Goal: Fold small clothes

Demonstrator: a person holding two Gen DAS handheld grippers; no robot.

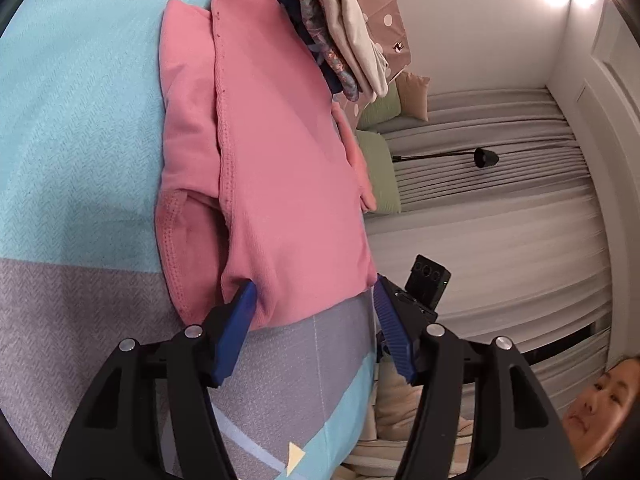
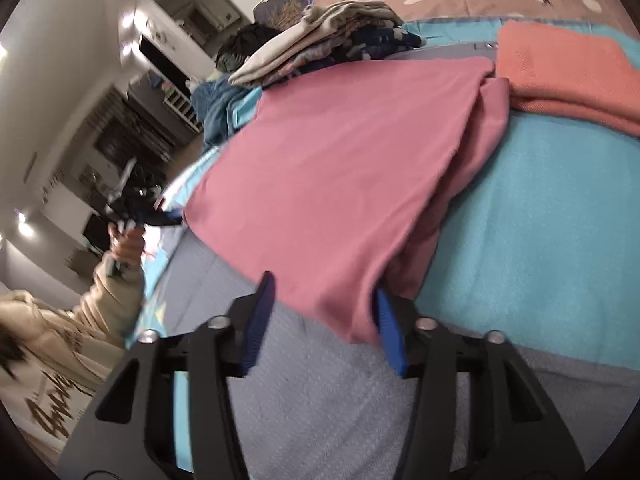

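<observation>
A pink garment (image 1: pixel 276 184) lies partly folded on the blue and grey bedspread (image 1: pixel 72 128). My left gripper (image 1: pixel 316 292) is open at the garment's near edge, its left fingertip (image 1: pixel 245 300) touching the cloth. In the right wrist view the same pink garment (image 2: pixel 340 184) lies spread, and my right gripper (image 2: pixel 324 296) is open with its jaws on either side of the near corner. The left gripper also shows far off in the right wrist view (image 2: pixel 160 216), at the garment's left edge.
A pile of folded clothes (image 1: pixel 336 28) sits beyond the garment, also in the right wrist view (image 2: pixel 328 40). An orange folded cloth (image 2: pixel 572 76) lies at the far right. The bed edge (image 1: pixel 372 360) drops off to the right in the left wrist view. A person's face (image 1: pixel 600 400) is at lower right.
</observation>
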